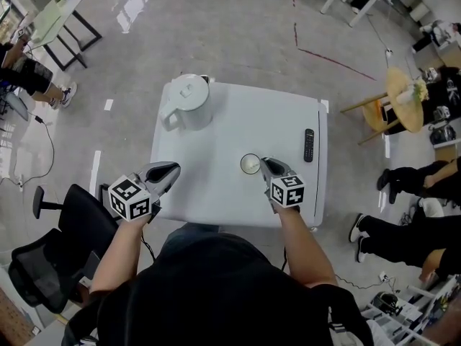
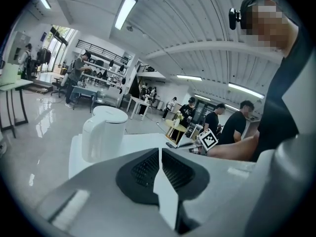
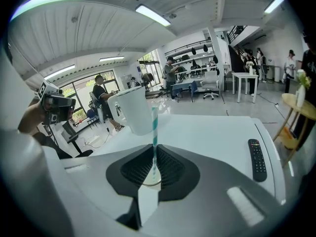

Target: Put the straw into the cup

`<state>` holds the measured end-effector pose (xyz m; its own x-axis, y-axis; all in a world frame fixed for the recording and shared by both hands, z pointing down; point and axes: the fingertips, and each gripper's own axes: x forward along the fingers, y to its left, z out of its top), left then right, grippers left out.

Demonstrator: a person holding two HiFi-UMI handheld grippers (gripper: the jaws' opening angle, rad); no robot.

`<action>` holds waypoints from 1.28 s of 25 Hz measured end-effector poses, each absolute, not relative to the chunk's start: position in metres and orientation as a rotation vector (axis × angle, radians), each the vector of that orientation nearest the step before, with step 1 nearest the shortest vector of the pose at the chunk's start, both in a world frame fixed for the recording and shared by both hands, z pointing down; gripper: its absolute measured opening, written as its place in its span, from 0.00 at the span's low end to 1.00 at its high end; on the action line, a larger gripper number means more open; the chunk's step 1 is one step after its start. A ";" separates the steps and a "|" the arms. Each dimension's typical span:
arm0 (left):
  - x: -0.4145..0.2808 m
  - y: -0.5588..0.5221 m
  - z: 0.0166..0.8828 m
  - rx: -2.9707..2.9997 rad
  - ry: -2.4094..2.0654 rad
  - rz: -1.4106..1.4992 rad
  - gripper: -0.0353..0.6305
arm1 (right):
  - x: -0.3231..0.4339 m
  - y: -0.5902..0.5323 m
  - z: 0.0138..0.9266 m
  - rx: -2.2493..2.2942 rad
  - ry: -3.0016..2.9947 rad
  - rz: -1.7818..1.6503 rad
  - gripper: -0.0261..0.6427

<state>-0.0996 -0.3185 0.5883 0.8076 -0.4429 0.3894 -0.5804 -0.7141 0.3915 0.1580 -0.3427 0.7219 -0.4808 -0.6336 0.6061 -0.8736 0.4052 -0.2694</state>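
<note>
**Straw over cup, right side.** You are holding the striped straw [image 3: 154,132] in the right gripper [image 3: 154,154]. Its jaws are closing narrowly on the straw's lower part. The straw's long axis is standing close to upright, with the free end rising above the jaw tips in front of the white kettle [image 3: 129,110].

The cup [image 1: 250,164] is sitting on the white table [image 1: 238,121], just beside the tips of the right gripper [image 1: 268,166], on their left in the head view. In the right gripper view, an arc of the cup's rim [image 3: 152,182] is showing in the gap directly beneath the straw's lower end. The end is therefore lying at or inside the mouth, though how deep cannot be read.

Judged from this, the coming move is turning on a straight descent along the straw's own axis.

The left gripper [image 1: 167,171] is hovering at the table's near left edge, well apart from the cup. Its jaws are resting together on nothing [image 2: 160,154]. The remote control [image 1: 308,145] is lying to the right, clear of the path.
</note>
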 end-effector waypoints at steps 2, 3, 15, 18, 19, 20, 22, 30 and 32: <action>-0.097 -0.322 0.589 2.488 -0.757 0.366 0.08 | 0.158 -0.344 0.726 1.284 -2.248 0.804 0.12; -0.096 -0.323 0.589 2.489 -0.754 0.368 0.08 | 0.158 -0.344 0.728 1.281 -2.245 0.809 0.12; -0.087 -0.330 0.596 2.482 -0.722 0.380 0.08 | 0.152 -0.344 0.747 1.241 -2.226 0.828 0.12; -0.089 -0.332 0.598 2.479 -0.720 0.381 0.08 | 0.150 -0.345 0.751 1.239 -2.225 0.830 0.12; -0.089 -0.333 0.599 2.479 -0.720 0.382 0.08 | 0.149 -0.346 0.752 1.242 -2.226 0.830 0.12; -0.089 -0.333 0.599 2.478 -0.721 0.382 0.08 | 0.149 -0.346 0.752 1.244 -2.227 0.830 0.12; -0.090 -0.333 0.600 2.476 -0.720 0.382 0.08 | 0.148 -0.347 0.751 1.244 -2.230 0.831 0.12; -0.090 -0.328 0.595 2.479 -0.720 0.354 0.08 | 0.149 -0.344 0.749 1.243 -2.222 0.828 0.12; -0.091 -0.327 0.595 2.479 -0.719 0.354 0.08 | 0.150 -0.344 0.750 1.241 -2.219 0.827 0.12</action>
<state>-0.0908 -0.3270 0.5947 0.8239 -0.4192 0.3814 -0.5580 -0.7178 0.4164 0.1501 -0.3438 0.7503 -0.4845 -0.5895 0.6463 -0.8687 0.4110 -0.2765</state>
